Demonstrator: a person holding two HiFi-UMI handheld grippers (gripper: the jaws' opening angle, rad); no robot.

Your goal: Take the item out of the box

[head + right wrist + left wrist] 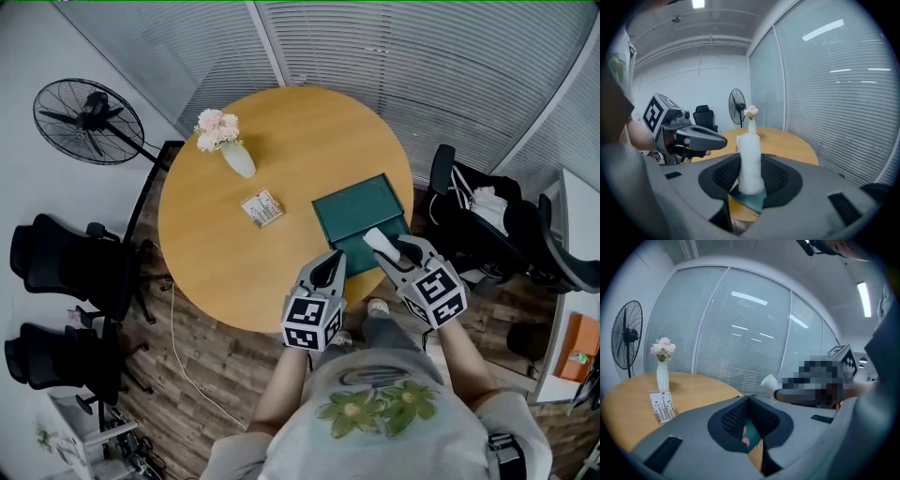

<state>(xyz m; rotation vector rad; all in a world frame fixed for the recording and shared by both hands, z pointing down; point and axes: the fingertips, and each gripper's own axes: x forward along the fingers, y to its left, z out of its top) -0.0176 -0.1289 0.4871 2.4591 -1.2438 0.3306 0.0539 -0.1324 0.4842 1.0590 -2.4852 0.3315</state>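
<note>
An open dark green box [349, 208] lies on the round wooden table [225, 267], near its front right edge. My right gripper [392, 251] is shut on a white tube-shaped item [378, 242] and holds it just above the box's near end. In the right gripper view the white item [750, 159] stands upright between the pads, with a green corner of the box [751, 200] below it. My left gripper [330, 266] hovers at the table edge beside the box, shut and holding nothing. In its own view the left gripper [750, 401] has its tips together.
A white vase of pink flowers [232, 150] and a small printed card box [262, 207] stand on the table's left half. A floor fan [89, 120] and black chairs [56, 272] are at the left. Another chair with bags [487, 225] is at the right.
</note>
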